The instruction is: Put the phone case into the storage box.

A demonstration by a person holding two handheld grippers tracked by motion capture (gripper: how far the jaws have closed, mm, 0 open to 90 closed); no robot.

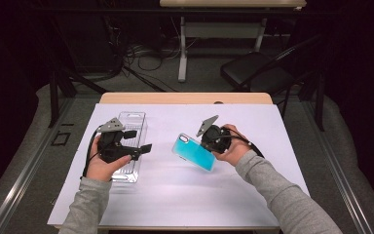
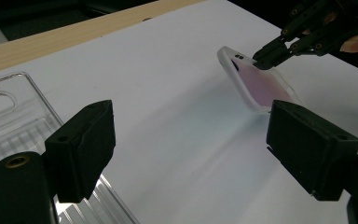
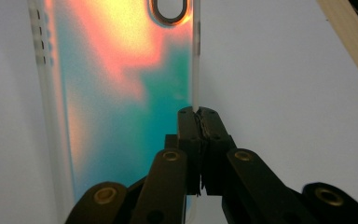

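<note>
A translucent phone case (image 1: 193, 151) with a teal, iridescent back is held tilted above the white mat. My right gripper (image 1: 203, 144) is shut on its side rim. In the right gripper view the jaws (image 3: 198, 119) pinch the case's (image 3: 121, 93) right edge below the camera cutout. The left gripper view shows the case (image 2: 261, 84) looking pinkish, with the right gripper (image 2: 262, 59) clamped near its top corner. My left gripper (image 1: 140, 140) hovers over a clear plastic tray (image 1: 137, 121). It is open (image 2: 191, 140) with nothing between its jaws and points toward the case.
A white mat (image 1: 175, 195) covers the wooden table (image 1: 185, 98). The clear tray (image 2: 9, 121) lies at the mat's left side. A black chair (image 1: 255, 68) and desk legs stand on the floor beyond the far edge.
</note>
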